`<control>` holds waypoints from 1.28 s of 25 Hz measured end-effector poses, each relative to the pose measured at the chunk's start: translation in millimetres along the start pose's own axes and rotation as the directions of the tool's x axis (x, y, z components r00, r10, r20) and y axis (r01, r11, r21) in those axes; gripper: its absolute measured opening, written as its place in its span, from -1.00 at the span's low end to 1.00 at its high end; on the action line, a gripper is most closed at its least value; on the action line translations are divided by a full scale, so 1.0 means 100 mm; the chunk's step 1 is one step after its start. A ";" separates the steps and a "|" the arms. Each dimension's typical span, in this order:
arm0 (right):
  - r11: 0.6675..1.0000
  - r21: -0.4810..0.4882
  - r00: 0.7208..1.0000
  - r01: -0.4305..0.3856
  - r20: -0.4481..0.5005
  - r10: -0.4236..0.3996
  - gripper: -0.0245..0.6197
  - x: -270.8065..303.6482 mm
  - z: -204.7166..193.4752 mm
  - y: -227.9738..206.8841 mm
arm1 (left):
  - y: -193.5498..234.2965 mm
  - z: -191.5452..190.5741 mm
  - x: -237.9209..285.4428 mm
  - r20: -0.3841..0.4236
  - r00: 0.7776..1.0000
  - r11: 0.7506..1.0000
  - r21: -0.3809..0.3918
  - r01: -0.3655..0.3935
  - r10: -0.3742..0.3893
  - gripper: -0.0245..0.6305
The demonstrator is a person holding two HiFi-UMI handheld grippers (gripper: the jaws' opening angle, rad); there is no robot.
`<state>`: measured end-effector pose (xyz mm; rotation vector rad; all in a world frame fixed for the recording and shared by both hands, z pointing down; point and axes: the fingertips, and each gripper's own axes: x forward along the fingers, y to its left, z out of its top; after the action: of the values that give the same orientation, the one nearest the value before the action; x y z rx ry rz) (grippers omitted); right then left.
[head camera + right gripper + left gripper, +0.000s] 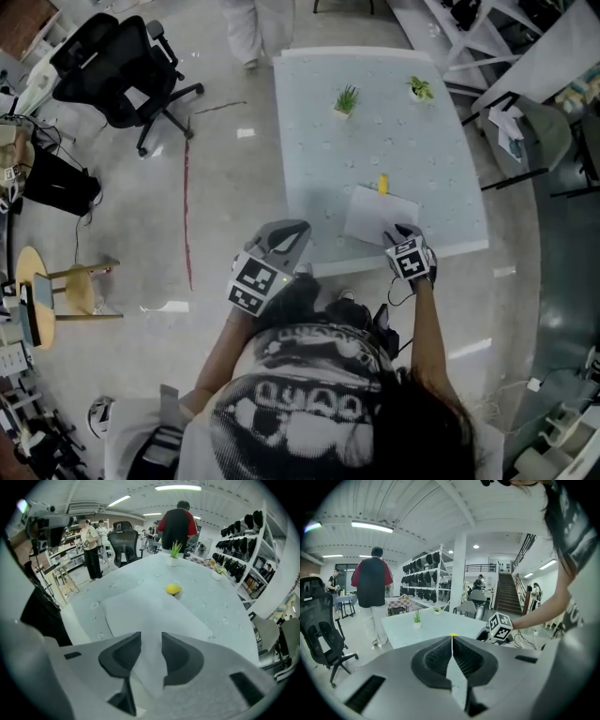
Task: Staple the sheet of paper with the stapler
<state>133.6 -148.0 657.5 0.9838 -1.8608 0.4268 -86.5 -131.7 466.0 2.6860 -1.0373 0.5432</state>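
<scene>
I am looking down on a pale surface (319,141) that is carrying everything for this job. The sheet of paper (375,214) is lying flat near its front edge, on the right-hand side, turned a little askew.

My right hand-held gripper (151,651) is hanging over the near edge of that sheet and pointing steeply down. Its jaws are standing spread, and the paper is showing in the gap between them. The pads are not pressing on it, so I am judging that nothing is being held there.

My left hand-held gripper (452,653) is hovering off the left front corner of the surface, well apart from the paper. Its pads are pressed together on nothing.

The small yellow stapler (382,184) is sitting right at the far edge of the sheet. I cannot tell whether it is touching the paper. Neither hand-held gripper is near it.

Two little potted plants (346,99) are standing further back, out of the way.

As I am reading it, the task is barely under way. The sheet is not yet in the stapler's mouth, and no staple is showing. What is left is feeding the paper into the stapler, or bringing the stapler to the paper, and pressing it down.
</scene>
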 end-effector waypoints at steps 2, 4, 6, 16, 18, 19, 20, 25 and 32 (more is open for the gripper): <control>0.999 -0.019 0.999 -0.030 -0.015 0.029 -0.50 -0.01 0.00 0.09 | 0.03 0.01 -0.01 0.004 1.000 1.000 0.001 0.002 -0.002 -0.91; 0.999 -0.013 0.999 -0.038 -0.014 0.038 -0.55 -0.02 -0.01 0.14 | 0.07 0.00 -0.02 0.005 1.000 1.000 -0.001 0.002 -0.002 -0.91; 0.999 0.004 0.999 -0.036 -0.011 0.036 -0.54 -0.02 0.00 0.13 | 0.11 -0.01 -0.03 0.002 1.000 1.000 -0.004 0.001 -0.001 -0.91; 1.000 -0.005 1.000 -0.008 -0.004 0.008 -0.49 0.14 0.23 0.04 | 0.19 -0.12 -0.05 -0.013 1.000 1.000 -0.012 0.010 -0.010 -0.91; 1.000 -0.008 1.000 -0.012 0.002 0.012 -0.49 0.18 0.30 0.07 | 0.22 -0.13 -0.04 -0.014 1.000 1.000 -0.013 0.010 -0.010 -0.91; 1.000 -0.003 1.000 -0.013 0.006 0.013 -0.50 0.20 0.33 0.07 | 0.24 -0.13 -0.04 -0.014 1.000 1.000 -0.013 0.010 -0.010 -0.91; 1.000 0.005 1.000 -0.013 0.009 0.013 -0.50 0.20 0.35 0.07 | 0.25 -0.12 -0.04 -0.013 1.000 1.000 -0.013 0.010 -0.010 -0.91; 1.000 0.027 0.999 -0.013 0.036 0.012 -0.42 0.10 0.39 0.03 | 0.26 -0.11 -0.05 -0.007 1.000 1.000 -0.016 0.017 -0.018 -0.91; 0.999 0.041 0.986 -0.024 0.164 0.017 -0.57 -0.11 0.74 -0.25 | 0.19 -0.10 0.07 0.001 0.999 0.999 0.005 0.046 -0.046 -0.91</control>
<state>112.0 -206.1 609.3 1.0563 -2.0172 0.4105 -97.2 -146.3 479.2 2.7071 -0.9729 0.5367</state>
